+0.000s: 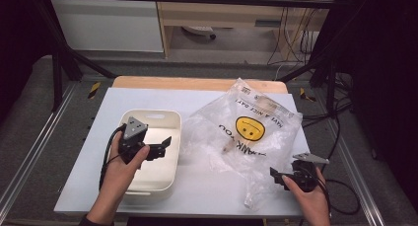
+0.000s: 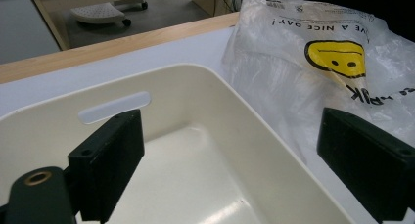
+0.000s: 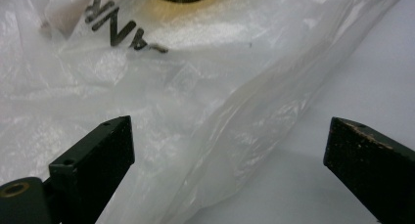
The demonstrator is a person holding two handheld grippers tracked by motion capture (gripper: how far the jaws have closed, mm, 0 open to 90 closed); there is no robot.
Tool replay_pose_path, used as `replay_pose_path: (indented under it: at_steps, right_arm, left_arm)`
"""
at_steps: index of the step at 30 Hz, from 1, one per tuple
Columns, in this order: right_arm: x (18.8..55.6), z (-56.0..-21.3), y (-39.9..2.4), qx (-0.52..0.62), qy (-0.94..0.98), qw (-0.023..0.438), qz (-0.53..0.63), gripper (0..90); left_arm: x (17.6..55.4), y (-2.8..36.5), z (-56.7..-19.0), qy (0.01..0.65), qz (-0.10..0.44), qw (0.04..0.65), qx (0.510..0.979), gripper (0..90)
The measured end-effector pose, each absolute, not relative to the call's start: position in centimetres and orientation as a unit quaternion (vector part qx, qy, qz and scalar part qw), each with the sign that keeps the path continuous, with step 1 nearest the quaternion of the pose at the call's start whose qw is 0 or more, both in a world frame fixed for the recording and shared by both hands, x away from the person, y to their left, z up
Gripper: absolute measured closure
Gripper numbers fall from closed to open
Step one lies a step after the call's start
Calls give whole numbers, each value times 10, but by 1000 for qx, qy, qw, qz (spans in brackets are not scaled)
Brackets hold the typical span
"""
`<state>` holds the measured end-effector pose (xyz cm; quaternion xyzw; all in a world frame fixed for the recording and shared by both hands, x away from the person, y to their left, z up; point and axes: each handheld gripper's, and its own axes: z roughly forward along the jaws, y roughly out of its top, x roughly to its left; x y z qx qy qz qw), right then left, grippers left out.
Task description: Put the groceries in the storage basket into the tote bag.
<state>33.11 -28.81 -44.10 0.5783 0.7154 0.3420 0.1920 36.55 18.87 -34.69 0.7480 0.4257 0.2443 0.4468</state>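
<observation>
The white tabletop [image 1: 207, 186] is seen bearing a crumpled clear plastic bag [image 1: 246, 132] with a yellow smiley face toward its right edge, and a cream plastic bin [image 1: 153, 179] toward its left edge. The bag is judged not yet gripped and the bin lies empty, so the work seems barely begun. The left gripper [image 1: 165, 144] is held wide over the bin, holding nothing; the right gripper [image 1: 277, 176] is spread wide at the bag's near right hem.
</observation>
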Motion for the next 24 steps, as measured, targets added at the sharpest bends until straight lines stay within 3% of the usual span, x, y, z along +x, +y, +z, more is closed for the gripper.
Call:
replay_pose_path:
  at_steps: [5,9,12,15,24]
  right_arm:
    - [333,-451,-280,577,734,160,320,46]
    - [334,-453,-270,561,747,171,313,59]
    - [332,-455,-259,532,768,198,296,142]
    - [328,-453,-257,516,772,202,312,391]
    - [331,-451,-257,500,780,193,324,858]
  left_arm:
    - [366,190,-349,427,246,444,748,99]
    - [366,189,-350,429,246,444,747,100]
    - [367,189,-351,429,245,444,748,100]
    - [367,189,-351,430,245,445,746,100]
    - [367,188,-350,430,243,446,746,101]
